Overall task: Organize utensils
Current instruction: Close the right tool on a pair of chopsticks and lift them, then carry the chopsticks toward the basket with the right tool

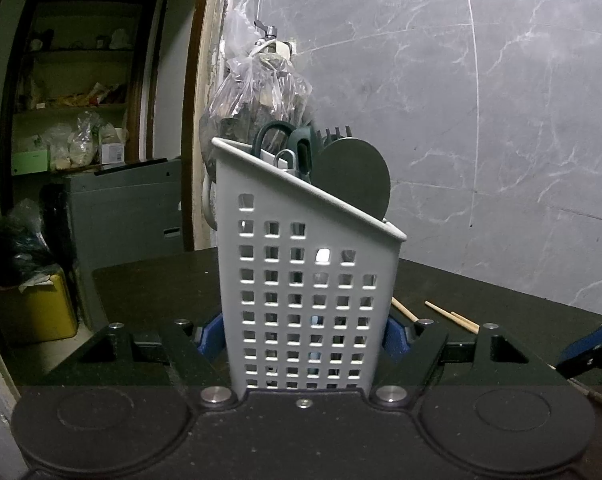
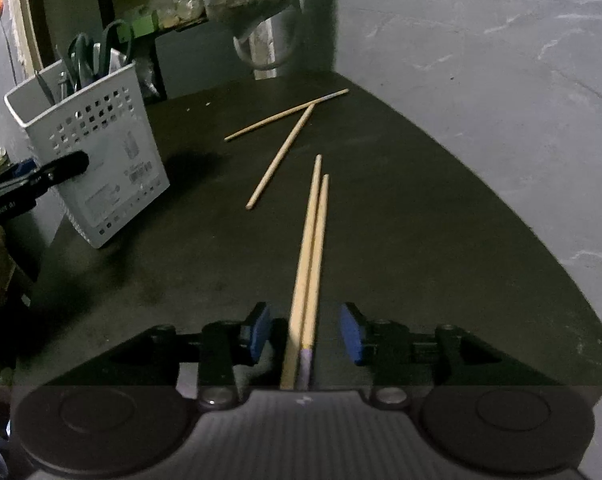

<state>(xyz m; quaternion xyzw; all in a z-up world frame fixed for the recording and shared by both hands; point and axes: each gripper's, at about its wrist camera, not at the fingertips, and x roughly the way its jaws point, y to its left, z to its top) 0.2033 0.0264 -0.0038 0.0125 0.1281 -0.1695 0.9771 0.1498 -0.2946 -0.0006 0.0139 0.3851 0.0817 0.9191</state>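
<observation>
Nearest the right tool (image 2: 305, 334), a pair of pale wooden chopsticks (image 2: 311, 256) lies side by side on the dark worktop (image 2: 421, 260), running between its blue pads (image 2: 351, 334), which stand apart and clear of the wood. Beyond, two more wooden chopsticks (image 2: 281, 156) lie crossed at their far tips. The left tool (image 1: 301, 336) is clamped on the white perforated plastic utensil caddy (image 1: 301, 280), which holds green-handled scissors (image 1: 275, 136) and a round grey metal disc (image 1: 353, 174).
</observation>
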